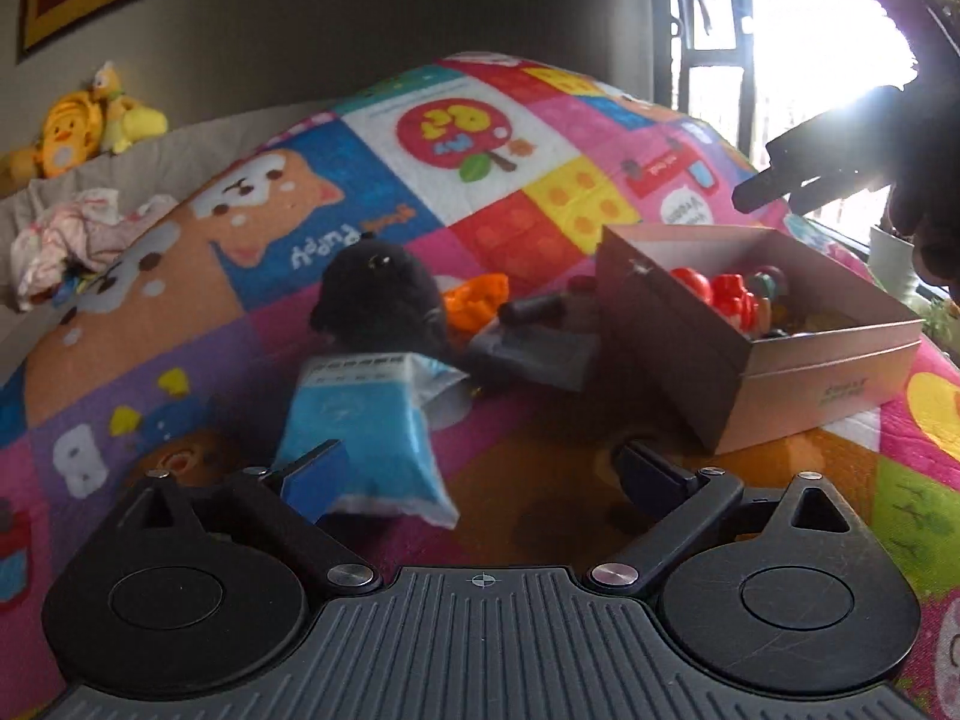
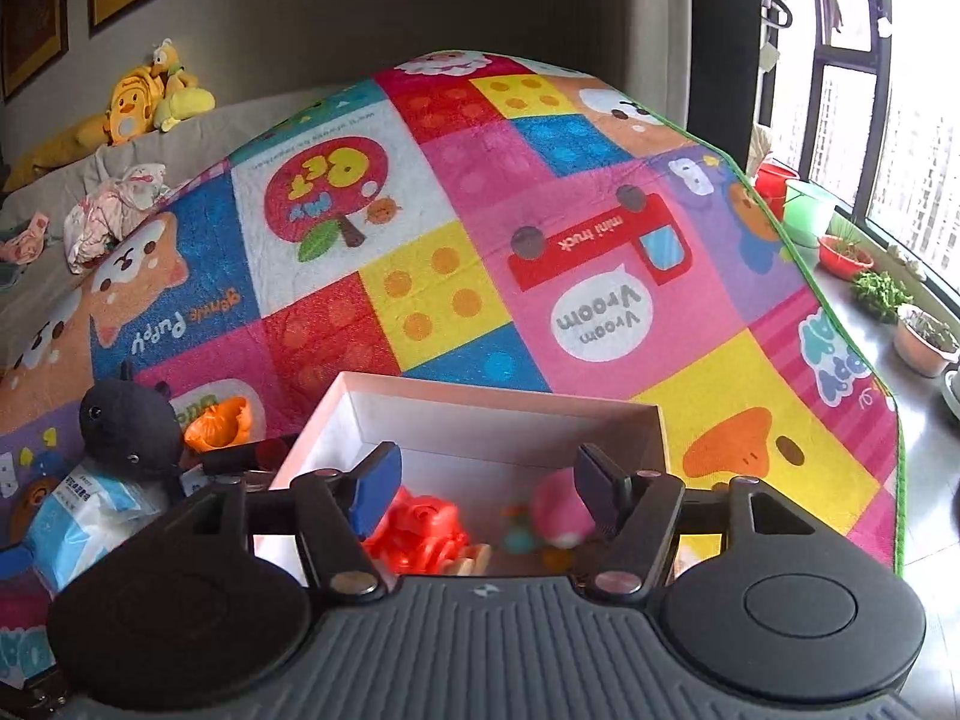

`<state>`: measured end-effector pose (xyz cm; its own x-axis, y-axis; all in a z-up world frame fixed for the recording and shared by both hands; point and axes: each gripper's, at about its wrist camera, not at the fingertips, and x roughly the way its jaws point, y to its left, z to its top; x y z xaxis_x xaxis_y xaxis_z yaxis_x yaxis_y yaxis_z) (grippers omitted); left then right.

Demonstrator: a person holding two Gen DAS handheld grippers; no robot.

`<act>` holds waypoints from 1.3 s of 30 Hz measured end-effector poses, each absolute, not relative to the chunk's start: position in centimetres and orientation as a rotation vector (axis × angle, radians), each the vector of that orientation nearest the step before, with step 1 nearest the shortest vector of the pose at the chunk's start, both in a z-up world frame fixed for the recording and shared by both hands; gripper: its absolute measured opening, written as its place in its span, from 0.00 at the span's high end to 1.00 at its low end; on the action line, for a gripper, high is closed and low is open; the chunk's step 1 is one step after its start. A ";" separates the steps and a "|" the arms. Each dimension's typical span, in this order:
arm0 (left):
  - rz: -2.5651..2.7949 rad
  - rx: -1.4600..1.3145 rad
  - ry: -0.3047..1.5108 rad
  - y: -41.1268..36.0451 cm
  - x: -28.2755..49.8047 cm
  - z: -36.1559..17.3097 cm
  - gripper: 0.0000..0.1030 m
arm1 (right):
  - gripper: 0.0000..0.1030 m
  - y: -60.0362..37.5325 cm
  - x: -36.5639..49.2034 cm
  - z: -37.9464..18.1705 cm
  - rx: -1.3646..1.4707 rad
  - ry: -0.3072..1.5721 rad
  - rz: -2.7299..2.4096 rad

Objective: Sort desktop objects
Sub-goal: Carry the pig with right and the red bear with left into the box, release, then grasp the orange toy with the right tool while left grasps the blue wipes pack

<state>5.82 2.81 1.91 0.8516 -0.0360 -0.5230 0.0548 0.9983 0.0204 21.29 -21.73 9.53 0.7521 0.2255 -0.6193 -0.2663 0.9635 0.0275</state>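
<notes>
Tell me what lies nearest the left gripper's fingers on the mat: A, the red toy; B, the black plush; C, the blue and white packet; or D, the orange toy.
C: the blue and white packet lies by the open left gripper, with the black plush behind it.

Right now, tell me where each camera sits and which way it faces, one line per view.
Left wrist: on the left gripper, facing forward and down at the blue packet on the play mat; its open fingers show, with the right gripper above the box.
Right wrist: on the right gripper, looking down into the box at the red toy; its fingers show, open.
Shared: mat, box, packet, black plush.
</notes>
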 end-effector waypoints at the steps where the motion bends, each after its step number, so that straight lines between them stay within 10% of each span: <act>1: -0.033 0.022 0.553 3.3 5.7 1.7 0.03 | 0.37 -20.4 21.3 9.6 -0.080 0.673 0.298; 24: -0.059 -0.142 0.513 6.3 3.5 0.9 0.01 | 0.60 -2.8 31.9 3.7 -0.115 0.992 0.374; 26: -0.061 -0.148 0.513 6.3 3.5 0.9 0.01 | 0.89 -3.4 31.8 3.5 -0.070 1.010 0.385; 39: 0.018 -0.078 0.540 6.2 5.1 1.4 0.01 | 0.90 -15.1 17.0 12.2 -0.030 0.742 0.572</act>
